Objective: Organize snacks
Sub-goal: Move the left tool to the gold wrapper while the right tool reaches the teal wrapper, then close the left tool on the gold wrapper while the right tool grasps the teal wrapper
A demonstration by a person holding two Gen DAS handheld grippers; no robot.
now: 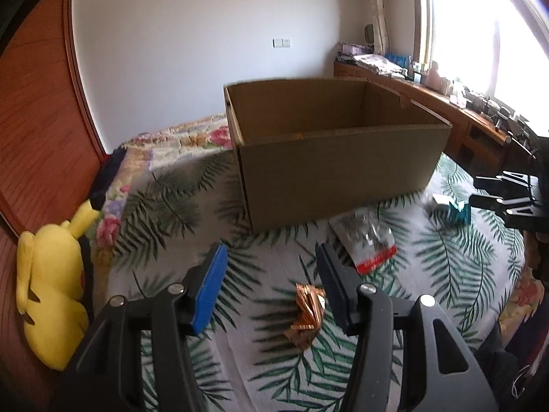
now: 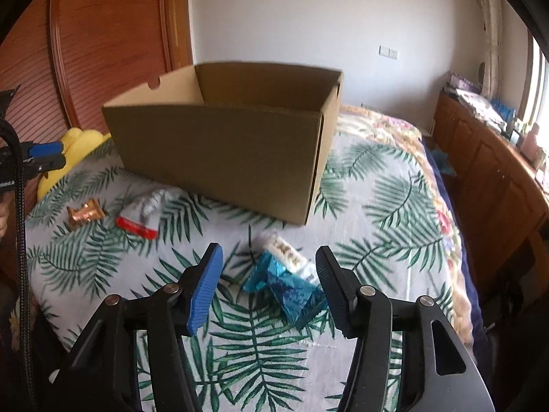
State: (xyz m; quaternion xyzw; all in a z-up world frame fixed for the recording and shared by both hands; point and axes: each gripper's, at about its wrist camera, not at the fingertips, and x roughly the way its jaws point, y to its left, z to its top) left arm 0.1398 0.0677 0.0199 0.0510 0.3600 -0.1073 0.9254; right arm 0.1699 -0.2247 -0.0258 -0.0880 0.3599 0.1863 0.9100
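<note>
An open brown cardboard box stands on the leaf-print bedspread. In front of it lie loose snacks. A crumpled gold wrapper lies between the fingers of my left gripper, close to the right finger, and the pads do not press on it. A clear bag with a red strip lies beside it. My right gripper stands open around a teal foil snack. A white bar lies against the teal snack. The left gripper shows at the left edge of the right wrist view.
A yellow plush toy lies at the bed's left edge against the wooden headboard. A floral blanket covers the far end of the bed. A cluttered wooden counter runs along the window side.
</note>
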